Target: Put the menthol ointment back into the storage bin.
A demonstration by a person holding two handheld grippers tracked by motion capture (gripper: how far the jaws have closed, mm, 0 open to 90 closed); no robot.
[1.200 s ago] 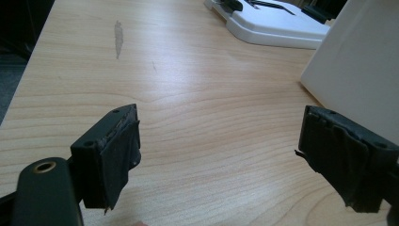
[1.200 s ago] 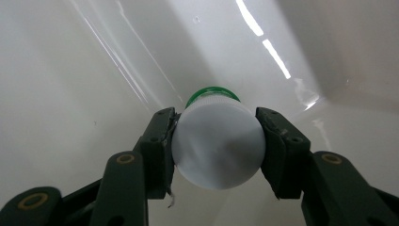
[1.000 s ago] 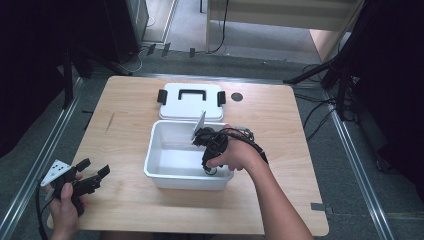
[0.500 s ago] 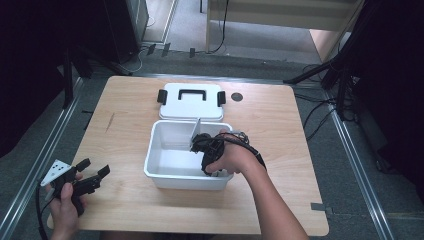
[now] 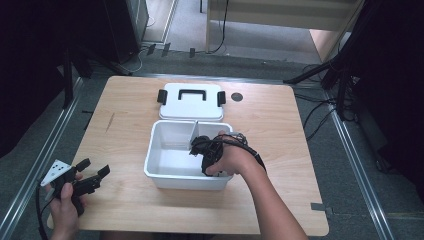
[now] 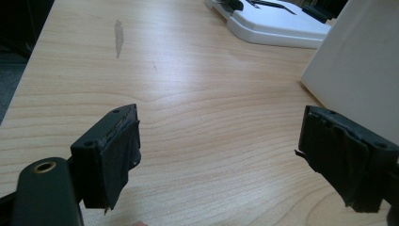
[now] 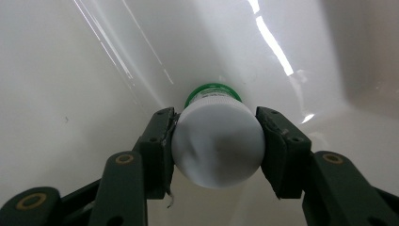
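A white open box [image 5: 165, 172] stands mid-table, and my right gripper [image 5: 200, 152] reaches down into its right part. In the right gripper view the right gripper [image 7: 215, 129] is shut on a white bottle [image 7: 216, 146] with a green cap [image 7: 212, 89] that points at the box's inner wall. Whether the bottle touches the floor of the box I cannot tell. My left gripper [image 5: 92, 172] hovers at the table's front left corner, open. In the left gripper view the left gripper [image 6: 221, 150] holds nothing, with bare wood between its jaws and the box's outer wall [image 6: 357, 70] at right.
The box's white lid [image 5: 191, 102] with black handle and clips lies flat just behind the box. A small dark round hole [image 5: 237, 96] marks the table to the lid's right. A thin divider [image 5: 194, 135] stands inside the box. The wooden table [image 5: 280, 130] ends near my left gripper.
My right gripper has gone lower into the box with the bottle. The left gripper has stayed in place.
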